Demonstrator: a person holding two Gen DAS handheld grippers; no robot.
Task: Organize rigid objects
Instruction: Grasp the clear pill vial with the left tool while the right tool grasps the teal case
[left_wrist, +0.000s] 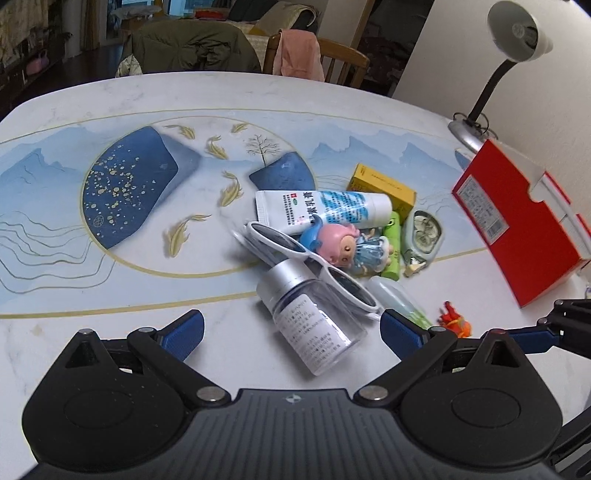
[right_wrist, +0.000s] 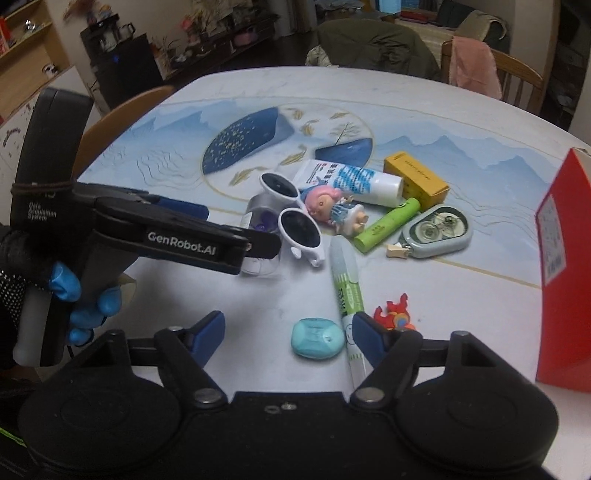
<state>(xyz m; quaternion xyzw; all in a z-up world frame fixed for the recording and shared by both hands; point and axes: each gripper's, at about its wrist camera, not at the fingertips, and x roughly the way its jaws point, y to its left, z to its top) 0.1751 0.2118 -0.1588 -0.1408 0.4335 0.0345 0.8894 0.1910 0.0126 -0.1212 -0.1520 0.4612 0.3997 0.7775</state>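
A clear bottle (left_wrist: 314, 328) with a silver cap lies on its side between the fingers of my left gripper (left_wrist: 293, 330), which stands open with its pads clear of the bottle. In the right wrist view the same left gripper (right_wrist: 236, 225) hangs over the bottle (right_wrist: 258, 216), partly hiding it. My right gripper (right_wrist: 290, 336) is open around a small teal block (right_wrist: 314, 338); neither pad touches the block. A green marker (right_wrist: 345, 284) lies along the right finger. White sunglasses (right_wrist: 295, 221), a pink-haired doll (right_wrist: 328, 205) and a white tube (right_wrist: 354, 181) form the pile.
A yellow box (right_wrist: 417, 179), a green cylinder (right_wrist: 388, 223) and a grey-green tape dispenser (right_wrist: 436, 230) lie behind the pile. A red box (right_wrist: 565, 266) stands at the right, a small red-orange toy (right_wrist: 395, 314) near it. A desk lamp (left_wrist: 517, 33) stands at the table's far right.
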